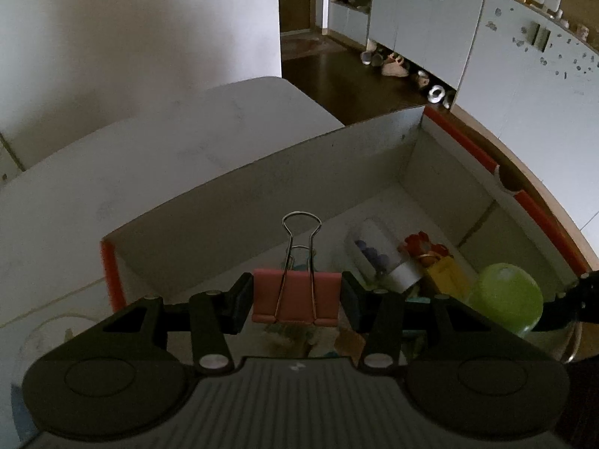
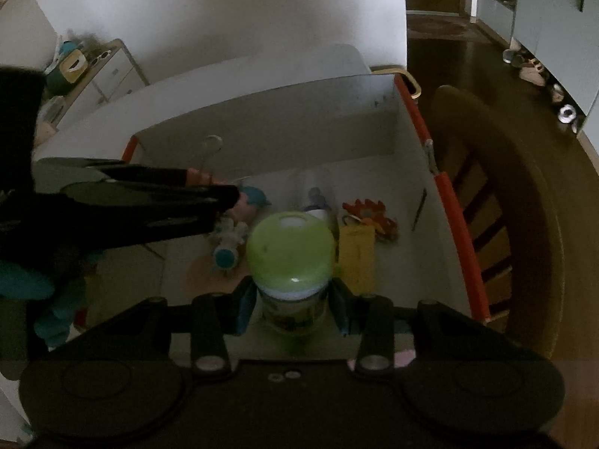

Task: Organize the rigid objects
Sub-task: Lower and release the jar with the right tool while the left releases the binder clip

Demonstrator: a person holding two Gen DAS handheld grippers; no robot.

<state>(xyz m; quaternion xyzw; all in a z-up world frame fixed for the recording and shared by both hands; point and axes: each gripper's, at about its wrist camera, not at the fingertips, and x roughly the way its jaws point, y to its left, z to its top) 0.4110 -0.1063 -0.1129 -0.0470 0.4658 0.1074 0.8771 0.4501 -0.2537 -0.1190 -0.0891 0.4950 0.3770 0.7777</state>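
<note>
With the left gripper (image 1: 297,297) clamping a pink binder clip (image 1: 297,295) and the right gripper (image 2: 294,301) a green-capped bottle (image 2: 290,258), both above the crowded box (image 1: 262,172) at frame centre, simultaneous release risks collision or toppling.

We see both views dim and slightly murky, with muted colours. The brightest area is the white wall (image 1: 131,37) toward eleven o'clock, lit softly and evenly; no hard shadows or glare show. Fisheye bending curves the cabinets (image 1: 505,37) at one o'clock, and black corners frame each picture. Nearby things in the right wrist view look soft.
</note>
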